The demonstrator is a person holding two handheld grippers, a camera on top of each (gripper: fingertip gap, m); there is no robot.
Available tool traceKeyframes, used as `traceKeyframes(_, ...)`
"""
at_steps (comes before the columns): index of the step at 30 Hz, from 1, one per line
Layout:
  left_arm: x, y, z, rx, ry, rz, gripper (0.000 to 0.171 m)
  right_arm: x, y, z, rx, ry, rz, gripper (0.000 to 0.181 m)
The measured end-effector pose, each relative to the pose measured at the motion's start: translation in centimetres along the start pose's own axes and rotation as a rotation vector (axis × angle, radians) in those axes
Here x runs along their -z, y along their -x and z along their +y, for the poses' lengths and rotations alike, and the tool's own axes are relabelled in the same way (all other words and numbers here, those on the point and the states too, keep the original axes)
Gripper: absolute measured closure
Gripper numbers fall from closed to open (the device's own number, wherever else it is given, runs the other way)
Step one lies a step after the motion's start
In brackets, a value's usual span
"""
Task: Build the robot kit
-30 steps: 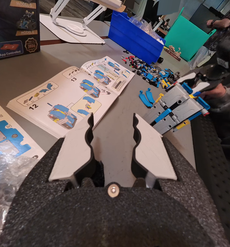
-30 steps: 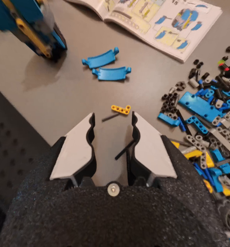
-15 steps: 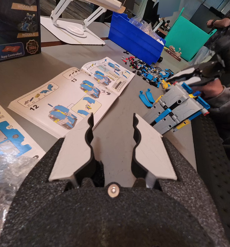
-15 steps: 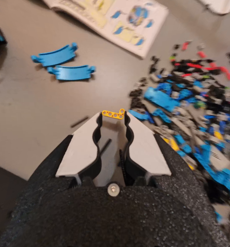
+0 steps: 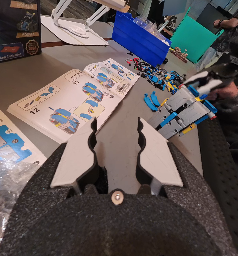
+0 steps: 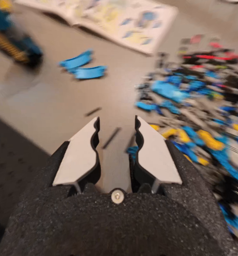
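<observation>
My left gripper is open and empty, low over bare grey table. An open instruction booklet lies just to its left. A grey, blue and yellow brick model stands tilted just to its right. My right gripper is open and empty over the table, and its view is blurred by motion. A thin black axle lies on the table between its fingers. It also shows in the left wrist view, blurred, just above the model. Two blue curved pieces lie ahead of it.
A pile of several loose bricks lies right of the right gripper. A blue bin, a green board, a white stand and a dark box stand at the back. A black perforated mat borders the table. Tip to tip, the grippers are about 35 cm apart.
My right gripper had narrowed around a small yellow L-shaped piece; now its fingers are wider apart, the piece is out of view, and the view has swung left. The left gripper has not moved.
</observation>
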State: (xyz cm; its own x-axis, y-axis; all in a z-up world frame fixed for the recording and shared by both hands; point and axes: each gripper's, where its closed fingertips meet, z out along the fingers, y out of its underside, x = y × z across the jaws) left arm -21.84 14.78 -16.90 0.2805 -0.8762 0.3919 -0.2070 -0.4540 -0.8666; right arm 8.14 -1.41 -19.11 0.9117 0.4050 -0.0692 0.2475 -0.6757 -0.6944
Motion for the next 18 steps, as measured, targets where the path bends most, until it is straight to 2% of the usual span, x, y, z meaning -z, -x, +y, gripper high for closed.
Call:
traceKeyframes(2,0.0,0.0,0.0,0.003,-0.002,0.001,0.113,-1.2,5.3,0.1,0.099,0.012,-0.146,0.131)
traceKeyframes(4,0.0,0.0,0.0,0.003,-0.002,0.002,0.113,-2.3,7.6,0.3,0.202,0.013,-0.170,0.136)
traceKeyframes(7,0.0,-0.1,0.1,0.000,0.004,0.004,0.113,-3.8,6.1,0.4,0.235,0.040,-0.060,0.132)
traceKeyframes(13,0.0,-0.1,0.1,0.002,0.004,0.006,0.113,-4.9,4.6,0.9,0.203,0.083,-0.038,0.132)
traceKeyframes(17,0.0,-0.1,0.1,0.001,0.004,0.005,0.113,-5.0,4.8,1.0,0.169,0.084,-0.085,0.149)
traceKeyframes(18,0.0,-0.1,0.1,0.001,0.005,0.005,0.113,-4.9,4.9,1.1,0.170,0.085,-0.091,0.168)
